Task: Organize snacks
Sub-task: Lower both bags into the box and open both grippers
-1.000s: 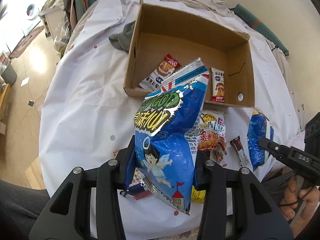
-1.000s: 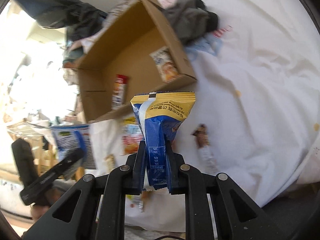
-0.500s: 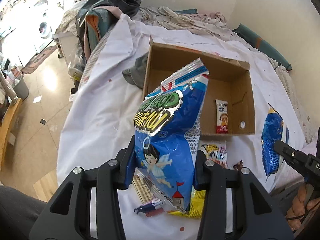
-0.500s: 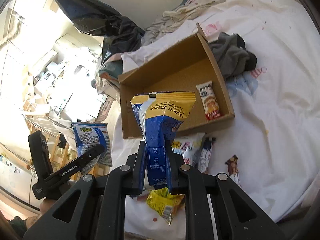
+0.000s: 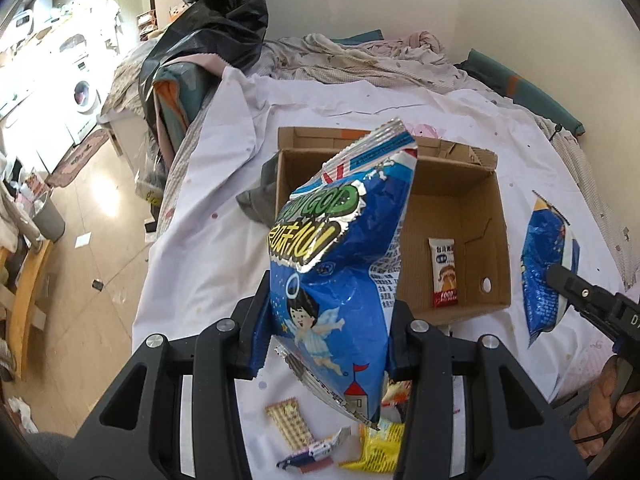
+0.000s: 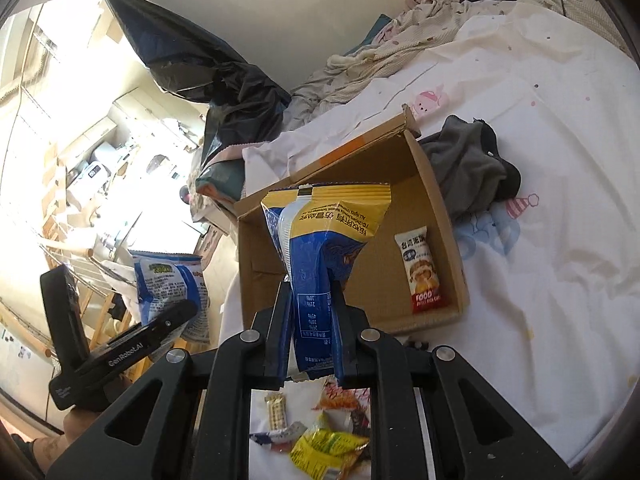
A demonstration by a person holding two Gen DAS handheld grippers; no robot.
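Observation:
My left gripper point(image 5: 326, 330) is shut on a big blue snack bag with a cartoon angel point(image 5: 340, 264), held upright in the air in front of the open cardboard box point(image 5: 486, 206). In the right wrist view my right gripper point(image 6: 310, 326) is shut on a blue-and-yellow snack bag point(image 6: 320, 236), also lifted before the cardboard box point(image 6: 436, 208). A small white-and-red snack packet point(image 6: 422, 274) lies on the box floor. Each wrist view shows the other gripper off to the side with its bag. Several small snacks point(image 6: 320, 438) lie on the white sheet below the grippers.
The box stands on a bed under a white dotted sheet point(image 5: 224, 208). A grey cloth point(image 6: 466, 164) lies beside the box. A black plastic bag point(image 5: 216, 36) and crumpled bedding point(image 5: 360, 60) lie at the far end. To the left the bed drops to a wooden floor point(image 5: 92, 216).
Both grippers have risen with their bags and tilted up, so the box looks smaller and farther and more of the room shows. Both grips are unchanged.

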